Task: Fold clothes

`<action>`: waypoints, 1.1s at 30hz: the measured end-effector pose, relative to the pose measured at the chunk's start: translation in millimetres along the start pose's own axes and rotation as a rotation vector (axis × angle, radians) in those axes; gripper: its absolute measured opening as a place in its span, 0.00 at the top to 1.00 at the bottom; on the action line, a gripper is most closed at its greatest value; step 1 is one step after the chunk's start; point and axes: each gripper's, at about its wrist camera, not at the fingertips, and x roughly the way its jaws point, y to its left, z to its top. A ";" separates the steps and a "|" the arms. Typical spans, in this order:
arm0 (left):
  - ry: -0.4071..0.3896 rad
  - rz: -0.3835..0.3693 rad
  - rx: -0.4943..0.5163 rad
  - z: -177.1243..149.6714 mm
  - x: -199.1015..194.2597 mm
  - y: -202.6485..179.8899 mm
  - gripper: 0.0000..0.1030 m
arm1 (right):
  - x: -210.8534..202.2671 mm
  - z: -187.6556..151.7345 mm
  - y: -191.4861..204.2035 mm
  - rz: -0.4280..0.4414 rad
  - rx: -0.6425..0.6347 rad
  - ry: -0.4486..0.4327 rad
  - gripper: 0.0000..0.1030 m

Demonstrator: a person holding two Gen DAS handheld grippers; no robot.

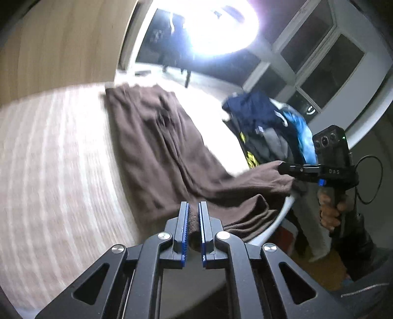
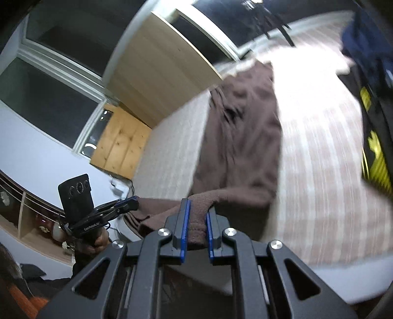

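Observation:
A brown garment [image 1: 157, 147] lies stretched along the striped bed [image 1: 54, 157], its near end lifted off the mattress edge. My left gripper [image 1: 193, 208] is shut on a thick fold of that near hem. In the same view my right gripper [image 1: 282, 168] pinches the garment's other near corner, held by a hand [image 1: 330, 211]. From the right wrist view, the brown garment [image 2: 240, 137] runs away over the bed [image 2: 324, 171], and my right gripper [image 2: 198, 208] is shut on a bunched fold of it. My left gripper [image 2: 133, 203] grips the cloth at the left.
A pile of other clothes [image 1: 272, 127], dark blue, grey, light blue and black with yellow print, sits on the bed's right side. The black and yellow piece [image 2: 375, 137] shows at the right edge. A wooden headboard [image 1: 56, 44], windows [image 1: 319, 56] and a bright lamp [image 1: 216, 22] surround the bed.

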 end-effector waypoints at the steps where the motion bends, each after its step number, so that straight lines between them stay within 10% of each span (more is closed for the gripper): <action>1: -0.022 0.014 0.003 13.4 0.1 1.7 0.94 | -5.7 8.9 -0.7 0.006 -0.008 -0.004 0.88; 10: -0.058 0.072 -0.086 104.1 49.0 50.4 0.96 | 45.2 109.6 -21.5 0.030 -0.008 0.005 0.88; 23: 0.167 0.184 -0.210 150.0 197.3 126.8 0.89 | 163.0 171.6 -140.1 -0.054 0.283 0.201 0.88; 33: 0.086 0.178 -0.129 154.2 113.8 93.0 0.59 | 92.1 192.2 -125.3 0.012 0.208 0.163 0.58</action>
